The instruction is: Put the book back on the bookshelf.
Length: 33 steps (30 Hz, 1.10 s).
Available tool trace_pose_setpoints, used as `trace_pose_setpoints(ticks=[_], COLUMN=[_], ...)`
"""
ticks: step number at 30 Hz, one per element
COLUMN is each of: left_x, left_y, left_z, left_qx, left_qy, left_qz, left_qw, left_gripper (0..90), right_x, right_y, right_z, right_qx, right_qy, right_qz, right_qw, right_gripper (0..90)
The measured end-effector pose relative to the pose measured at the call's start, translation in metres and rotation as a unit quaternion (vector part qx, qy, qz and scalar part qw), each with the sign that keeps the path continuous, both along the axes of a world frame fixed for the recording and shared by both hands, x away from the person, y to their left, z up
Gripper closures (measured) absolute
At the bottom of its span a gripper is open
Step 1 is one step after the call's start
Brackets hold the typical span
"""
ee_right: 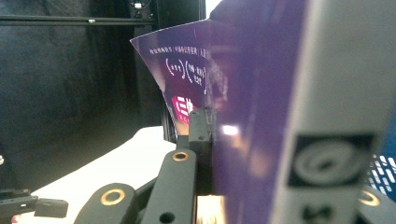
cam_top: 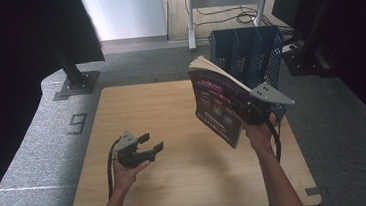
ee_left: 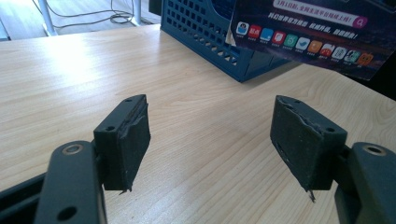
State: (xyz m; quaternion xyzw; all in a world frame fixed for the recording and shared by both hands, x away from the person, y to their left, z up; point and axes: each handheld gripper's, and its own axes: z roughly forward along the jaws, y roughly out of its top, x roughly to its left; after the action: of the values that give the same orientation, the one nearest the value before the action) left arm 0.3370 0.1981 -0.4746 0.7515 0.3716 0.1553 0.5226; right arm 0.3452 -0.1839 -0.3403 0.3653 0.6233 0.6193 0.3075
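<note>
A wooden table with a light top stands on a grey carpet floor. A dark number nine is marked on the carpet just left of the table. Past it, a black post stands on a flat metal foot. Black curtains hang on the left and the right. At the back are a white wall, a grey metal frame and loose black cables on the floor. Bright light falls on the tabletop.

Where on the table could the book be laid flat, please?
The table is bare from its left edge to the book, apart from the left gripper. It is crowded at the right rear, around the blue basket.
</note>
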Motion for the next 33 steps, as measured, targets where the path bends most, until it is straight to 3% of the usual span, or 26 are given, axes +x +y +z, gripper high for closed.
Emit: trace_pose_setpoints(ticks=[33], left_x=[0.001], left_y=[-0.002], left_z=[-0.003], left_qx=[0.010], left_qy=[0.005], left_qz=[0.000], left_qw=[0.9999], left_gripper=[28.5], right_x=[0.008], right_y=[-0.038], right_z=[0.010], right_qx=[0.009], right_qy=[0.002], right_qz=[-0.061], right_qw=[0.9981], right_gripper=[81.9])
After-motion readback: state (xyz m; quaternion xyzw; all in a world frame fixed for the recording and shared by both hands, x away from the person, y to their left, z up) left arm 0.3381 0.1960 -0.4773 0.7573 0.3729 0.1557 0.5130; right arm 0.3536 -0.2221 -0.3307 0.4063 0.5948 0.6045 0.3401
